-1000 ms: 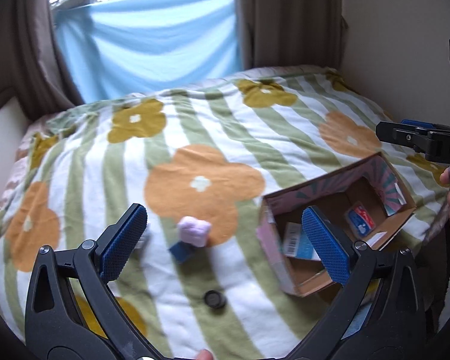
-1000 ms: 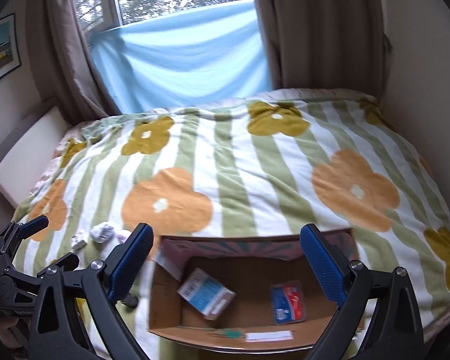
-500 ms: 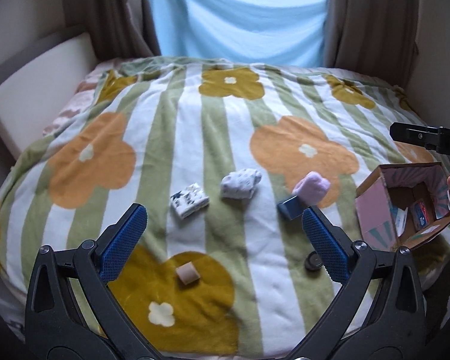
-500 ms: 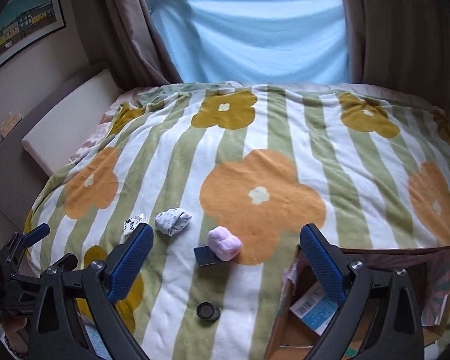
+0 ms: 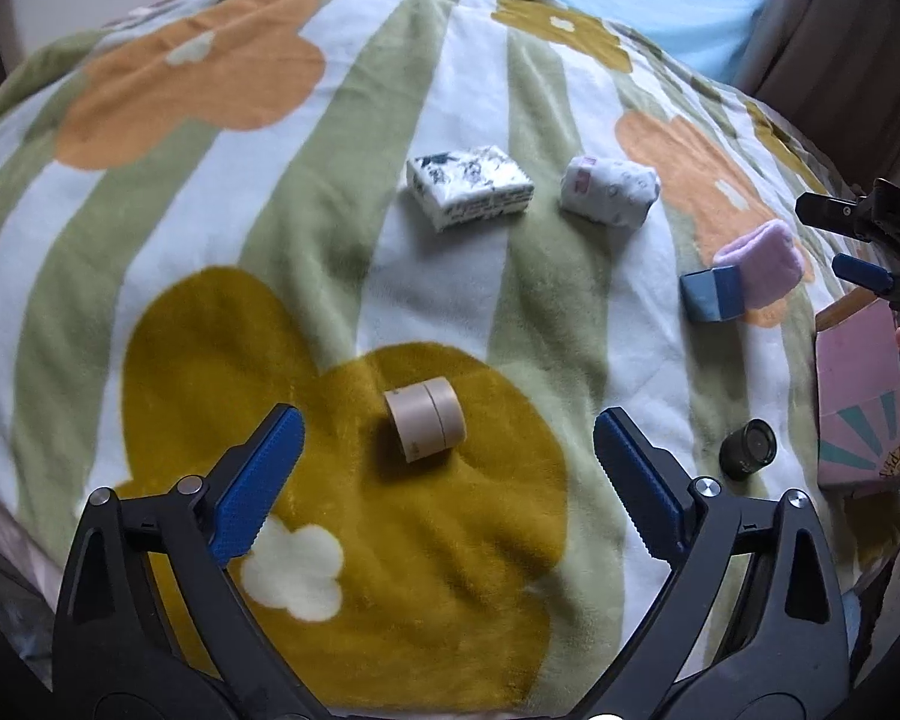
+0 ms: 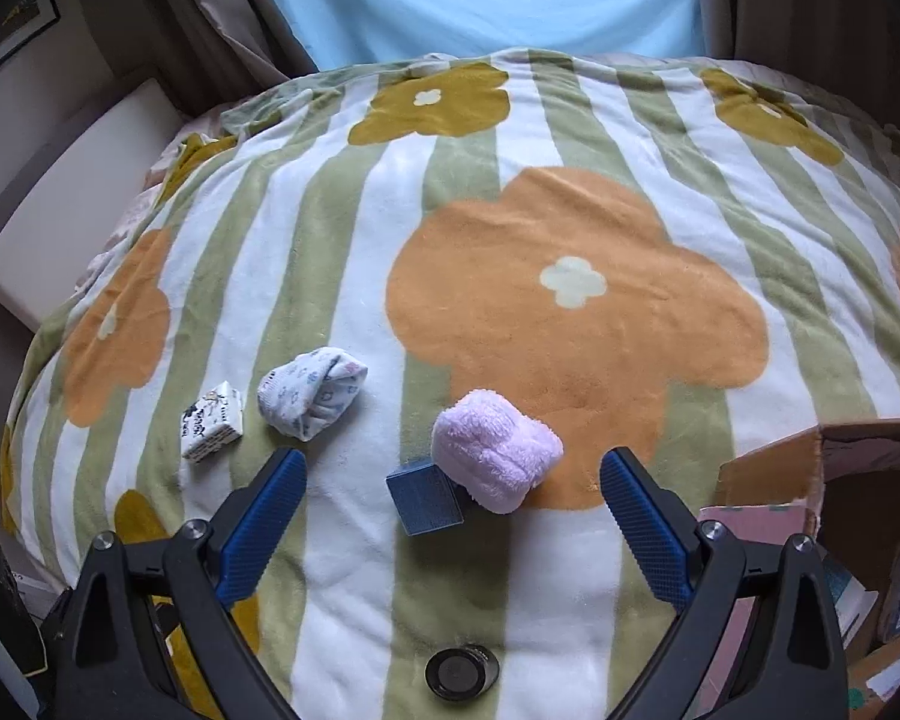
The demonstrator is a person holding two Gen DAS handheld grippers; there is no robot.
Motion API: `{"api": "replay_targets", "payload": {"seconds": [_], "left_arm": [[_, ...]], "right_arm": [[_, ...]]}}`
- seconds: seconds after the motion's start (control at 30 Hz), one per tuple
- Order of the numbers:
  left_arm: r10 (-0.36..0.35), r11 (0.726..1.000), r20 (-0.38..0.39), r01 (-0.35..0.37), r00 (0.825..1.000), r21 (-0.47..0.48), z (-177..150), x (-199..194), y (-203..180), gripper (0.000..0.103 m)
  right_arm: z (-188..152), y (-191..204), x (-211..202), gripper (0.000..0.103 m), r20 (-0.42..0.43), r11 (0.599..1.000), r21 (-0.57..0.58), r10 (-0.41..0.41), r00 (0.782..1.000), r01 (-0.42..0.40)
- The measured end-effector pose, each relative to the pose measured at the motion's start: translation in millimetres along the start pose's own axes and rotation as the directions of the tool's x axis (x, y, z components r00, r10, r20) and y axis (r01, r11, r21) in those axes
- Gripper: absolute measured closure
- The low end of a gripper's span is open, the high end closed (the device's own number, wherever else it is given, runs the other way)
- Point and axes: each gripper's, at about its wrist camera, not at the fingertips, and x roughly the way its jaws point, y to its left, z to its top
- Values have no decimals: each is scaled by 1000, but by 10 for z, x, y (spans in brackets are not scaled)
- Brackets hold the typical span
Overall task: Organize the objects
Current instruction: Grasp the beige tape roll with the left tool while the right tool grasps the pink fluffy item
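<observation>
I have my left gripper (image 5: 447, 468) spread wide with nothing between the pads, and the beige tape roll (image 5: 426, 425) sits just ahead of them, almost centred in the gap, on the mustard flower of the blanket (image 5: 270, 192). The roll lies on its side; its axis runs roughly across the gap, tilted a little, so I judge the pads would close on its flat ends. My right gripper (image 6: 453, 516) is also open and empty, facing the blue block (image 6: 424, 498) and pink plush (image 6: 493, 450), well away from the roll. The left is clearly nearer. The cardboard box (image 6: 822, 480) waits beyond the plush from the roll.
</observation>
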Motion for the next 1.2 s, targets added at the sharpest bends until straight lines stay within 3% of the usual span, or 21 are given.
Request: {"api": "replay_targets", "payload": {"seconds": [0.13,0.43,0.47,0.87,1.07,1.2], "left_arm": [[10,1000,-26,-10,1000,-18,-66,193,80,8],[7,1000,-53,-7,999,-11,-81,365,111,26],[6,1000,-54,-7,999,-9,-79,372,116,31],[11,1000,-70,-11,997,-2,-63,436,156,64],[-1,1000,-71,2,997,7,-66,430,129,75],[0,1000,-70,1,998,17,-62,417,102,75]], "right_arm": [[-14,-37,159,5,-9,999,20,-33,999,33],[-69,-56,410,6,-41,998,40,-50,998,51],[-71,-57,423,6,-41,998,42,-52,998,53],[-97,-108,599,42,-95,996,81,-32,995,39],[-86,-86,568,55,-85,997,69,-29,996,35],[-83,-99,562,60,-84,997,70,-23,996,29]]}}
